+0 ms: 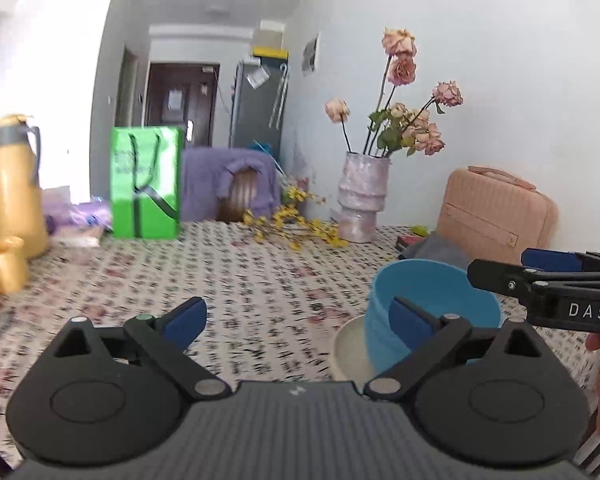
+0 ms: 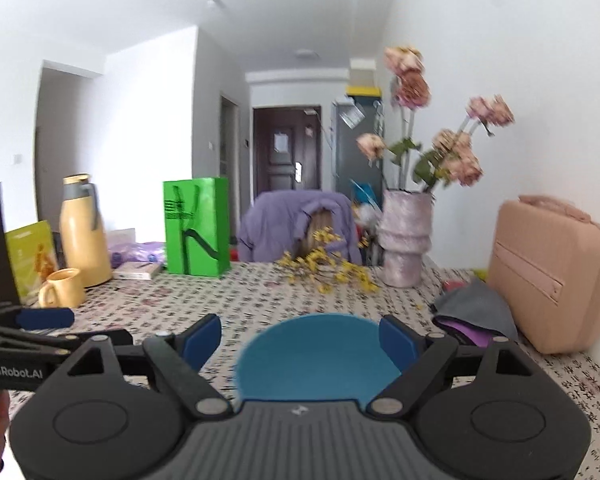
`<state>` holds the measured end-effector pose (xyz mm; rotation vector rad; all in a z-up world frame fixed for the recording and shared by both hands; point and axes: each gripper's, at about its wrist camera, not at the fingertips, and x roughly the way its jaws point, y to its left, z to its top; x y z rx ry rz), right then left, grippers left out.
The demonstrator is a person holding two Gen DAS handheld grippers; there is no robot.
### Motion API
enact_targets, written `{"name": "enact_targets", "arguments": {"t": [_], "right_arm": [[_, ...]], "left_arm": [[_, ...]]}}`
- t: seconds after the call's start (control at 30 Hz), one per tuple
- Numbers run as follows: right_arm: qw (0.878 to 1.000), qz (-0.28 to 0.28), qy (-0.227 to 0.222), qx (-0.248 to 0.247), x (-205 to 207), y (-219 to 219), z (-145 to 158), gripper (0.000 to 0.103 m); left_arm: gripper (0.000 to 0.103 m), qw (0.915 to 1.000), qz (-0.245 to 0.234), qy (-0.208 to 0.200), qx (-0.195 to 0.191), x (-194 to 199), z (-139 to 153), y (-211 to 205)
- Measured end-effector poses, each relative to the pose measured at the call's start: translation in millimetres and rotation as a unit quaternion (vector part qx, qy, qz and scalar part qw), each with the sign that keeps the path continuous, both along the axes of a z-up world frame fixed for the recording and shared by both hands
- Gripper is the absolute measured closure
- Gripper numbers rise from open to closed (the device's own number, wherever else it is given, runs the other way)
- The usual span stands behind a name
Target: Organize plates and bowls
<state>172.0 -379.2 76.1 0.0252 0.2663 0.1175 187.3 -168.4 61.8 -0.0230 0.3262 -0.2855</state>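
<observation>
A blue bowl [image 1: 432, 300] stands on a cream plate [image 1: 348, 348] on the patterned tablecloth, right of centre in the left wrist view. My left gripper [image 1: 300, 318] is open with only tablecloth between its fingers; its right finger overlaps the bowl's near side. My right gripper [image 1: 512, 268] reaches in from the right edge, above the bowl's rim. In the right wrist view the blue bowl [image 2: 316, 356] lies low between the fingers of my right gripper [image 2: 300, 340], which is open, its pads clear of the bowl. My left gripper [image 2: 72, 328] shows at the left edge there.
A yellow flask [image 1: 16, 192] and a yellow mug [image 1: 2, 266] stand at the left, a green bag [image 1: 146, 182] behind. A vase of dried roses [image 1: 362, 196], yellow flowers [image 1: 292, 224], a pink case [image 1: 496, 216] and grey cloth [image 2: 472, 304] crowd the right.
</observation>
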Motion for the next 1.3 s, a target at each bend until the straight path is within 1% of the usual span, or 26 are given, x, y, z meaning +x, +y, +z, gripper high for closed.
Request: {"name": "enact_targets", "arguments": {"t": [0.1, 0.17, 0.23, 0.27, 0.33, 0.43, 0.53, 0.6, 0.77, 0.87, 0.97, 1.13, 1.3], "right_arm": [[1.000, 0.008, -0.015, 0.010, -20.4, 14.3, -9.1, 0.017], [1.000, 0.013, -0.020, 0.012, -33.3, 22.4, -17.6, 0.014], [1.000, 0.016, -0.024, 0.010, -46.6, 29.6, -27.8, 0.008], [0.999, 0.017, -0.026, 0.009, -54.7, 33.4, -34.1, 0.007], [0.999, 0.023, -0.031, -0.002, -68.7, 40.4, -46.6, 0.007], [0.999, 0.025, -0.032, -0.020, -88.8, 50.1, -65.0, 0.007], [0.999, 0.024, -0.028, -0.020, -106.8, 57.0, -78.7, 0.007], [0.999, 0.029, -0.024, -0.013, -116.8, 59.4, -84.6, 0.007], [0.999, 0.025, -0.026, -0.010, -132.0, 68.3, -94.1, 0.006], [0.999, 0.028, -0.015, -0.009, -130.7, 72.6, -96.8, 0.006], [0.999, 0.034, -0.017, -0.010, -128.8, 71.7, -97.0, 0.006], [1.000, 0.017, -0.009, 0.009, -124.4, 61.7, -100.9, 0.006], [1.000, -0.017, 0.000, 0.023, -113.1, 40.5, -109.6, 0.006]], "left_arm": [[0.000, 0.9997, 0.023, -0.012, 0.004, -22.2, -5.1, 14.2], [0.000, 0.9992, 0.037, -0.013, 0.007, -35.8, -10.9, 24.9], [0.000, 0.9983, 0.056, -0.010, 0.010, -51.3, -19.5, 38.9], [0.000, 0.9977, 0.067, -0.006, 0.009, -57.7, -23.6, 44.8], [0.000, 0.9960, 0.089, -0.001, 0.005, -74.1, -33.6, 60.0], [0.000, 0.9913, 0.132, 0.003, 0.001, -92.6, -46.7, 79.7], [0.000, 0.9889, 0.148, 0.014, -0.014, -106.9, -54.2, 99.5], [0.000, 0.9871, 0.158, 0.016, -0.016, -114.1, -55.6, 108.9], [0.000, 0.9864, 0.162, 0.016, -0.020, -129.6, -58.5, 127.1], [0.000, 0.9855, 0.166, 0.021, -0.026, -127.1, -59.7, 128.8], [0.000, 0.9865, 0.160, 0.018, -0.029, -125.0, -60.8, 126.9], [0.000, 0.9880, 0.149, 0.035, -0.022, -112.2, -68.4, 116.1], [0.000, 0.9915, 0.120, 0.050, -0.009, -86.7, -72.1, 95.6]]}}
